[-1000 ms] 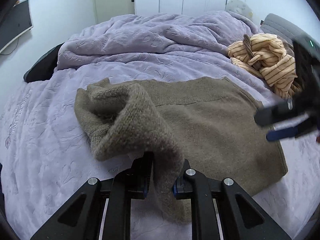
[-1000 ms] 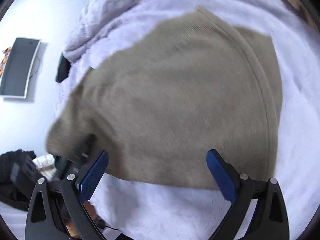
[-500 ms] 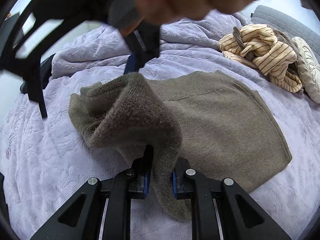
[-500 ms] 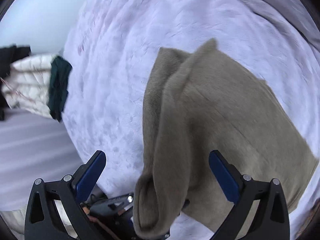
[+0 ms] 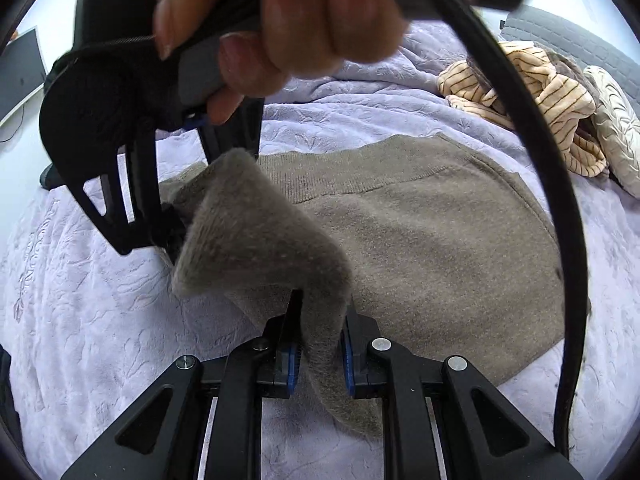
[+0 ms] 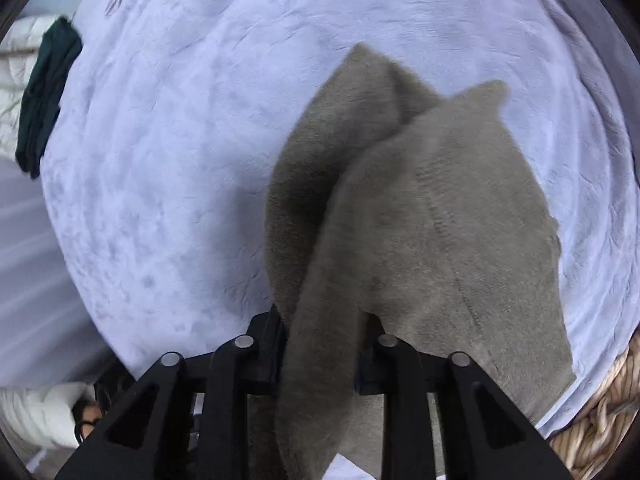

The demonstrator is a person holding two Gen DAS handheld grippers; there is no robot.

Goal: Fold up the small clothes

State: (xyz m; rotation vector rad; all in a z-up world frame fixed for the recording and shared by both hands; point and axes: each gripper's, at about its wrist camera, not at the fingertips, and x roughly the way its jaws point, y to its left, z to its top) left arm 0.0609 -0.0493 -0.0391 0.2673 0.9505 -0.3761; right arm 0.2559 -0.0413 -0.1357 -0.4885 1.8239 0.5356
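Note:
A brown knit sweater [image 5: 432, 240] lies on a lilac bedspread [image 5: 100, 320]. My left gripper [image 5: 319, 354] is shut on a lifted fold of the sweater, which hangs down between its fingers. My right gripper [image 6: 322, 346] is shut on another lifted part of the sweater [image 6: 432, 216]. In the left wrist view the right gripper's frame [image 5: 132, 184] and the hand holding it fill the upper left, just behind the raised fold.
A striped yellow garment [image 5: 536, 92] and a cream cushion [image 5: 616, 120] lie at the far right of the bed. A black cable [image 5: 556, 184] arcs across the right. A dark green cloth [image 6: 44, 96] lies beyond the bed edge.
My right gripper swung over from the sweater's right side to its left end and closed on the fabric. My left gripper kept its hold on the fold.

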